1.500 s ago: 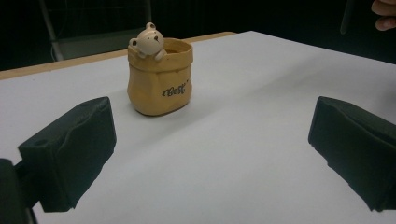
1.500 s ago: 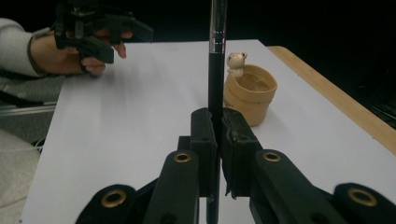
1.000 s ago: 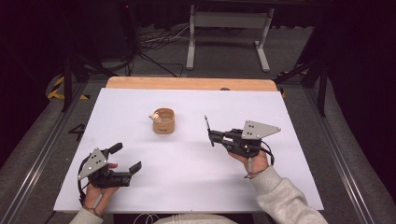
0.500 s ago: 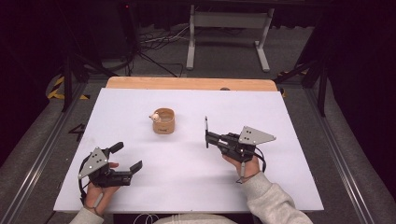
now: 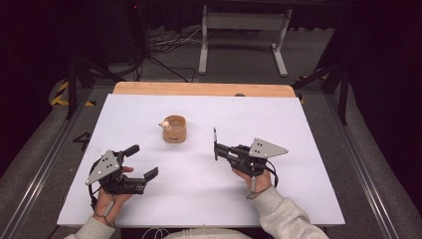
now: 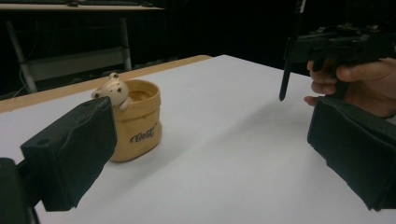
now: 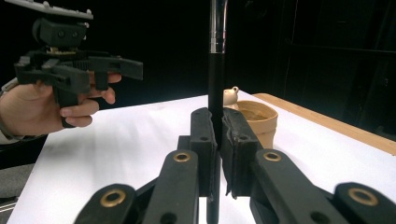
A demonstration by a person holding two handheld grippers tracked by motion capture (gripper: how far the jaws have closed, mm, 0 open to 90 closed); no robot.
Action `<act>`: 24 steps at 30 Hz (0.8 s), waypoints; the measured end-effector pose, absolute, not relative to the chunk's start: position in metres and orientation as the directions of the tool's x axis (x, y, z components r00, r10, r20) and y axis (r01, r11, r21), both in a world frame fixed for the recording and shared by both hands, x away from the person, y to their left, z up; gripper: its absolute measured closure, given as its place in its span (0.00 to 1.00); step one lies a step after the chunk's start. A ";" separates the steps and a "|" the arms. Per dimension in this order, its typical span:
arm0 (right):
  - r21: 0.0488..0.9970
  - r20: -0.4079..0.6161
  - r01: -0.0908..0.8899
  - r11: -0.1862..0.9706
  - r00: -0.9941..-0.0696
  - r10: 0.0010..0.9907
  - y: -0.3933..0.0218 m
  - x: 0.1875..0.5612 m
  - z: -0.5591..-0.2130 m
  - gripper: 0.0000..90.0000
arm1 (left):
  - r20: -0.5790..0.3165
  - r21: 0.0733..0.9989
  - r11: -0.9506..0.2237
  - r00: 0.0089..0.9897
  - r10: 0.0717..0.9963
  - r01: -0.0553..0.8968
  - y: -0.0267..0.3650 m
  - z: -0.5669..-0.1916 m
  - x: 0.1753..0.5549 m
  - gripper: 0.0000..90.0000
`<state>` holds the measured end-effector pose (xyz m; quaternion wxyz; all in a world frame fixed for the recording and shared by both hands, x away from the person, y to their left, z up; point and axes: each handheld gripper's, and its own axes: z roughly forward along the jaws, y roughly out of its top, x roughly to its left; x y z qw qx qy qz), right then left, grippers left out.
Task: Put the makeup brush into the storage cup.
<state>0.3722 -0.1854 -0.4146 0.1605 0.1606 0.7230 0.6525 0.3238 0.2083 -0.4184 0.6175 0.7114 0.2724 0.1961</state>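
A tan cup (image 5: pixel 174 130) with a small bear figure on its rim stands mid-table; it also shows as the cup (image 6: pixel 140 123) and the cup (image 7: pixel 261 119). My right gripper (image 5: pixel 219 149) is to its right, shut on a thin black pen (image 5: pixel 215 142) that stands upright between its pads (image 7: pixel 204 135). The pen (image 7: pixel 216 70) rises past the top of that view, and the pen (image 6: pixel 286 70) hangs just above the table. My left gripper (image 5: pixel 142 160) hovers near the front left, open with nothing between its pads (image 6: pixel 74 154), pointing towards the cup.
A white sheet covers the table (image 5: pixel 308 124), with a bare wooden strip (image 5: pixel 199 88) along the far edge. Beyond it on the dark floor are a metal stand (image 5: pixel 244 22) and cables (image 5: pixel 164 42). Rails run along both sides.
My right gripper has drifted slightly left and towards the person, still carrying the pen. The left gripper and the cup have stayed put.
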 end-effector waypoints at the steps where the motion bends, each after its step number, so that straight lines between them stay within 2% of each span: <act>1: 0.995 -0.018 0.025 0.092 -0.898 0.440 -0.185 0.372 -0.415 0.93 | -0.057 0.985 -0.092 0.780 0.623 0.146 0.206 -0.417 0.324 0.02; 24: 0.997 -0.028 0.005 0.074 -0.901 0.434 -0.177 0.369 -0.421 0.93 | -0.040 0.991 -0.094 0.865 0.501 0.100 0.152 -0.377 0.345 0.03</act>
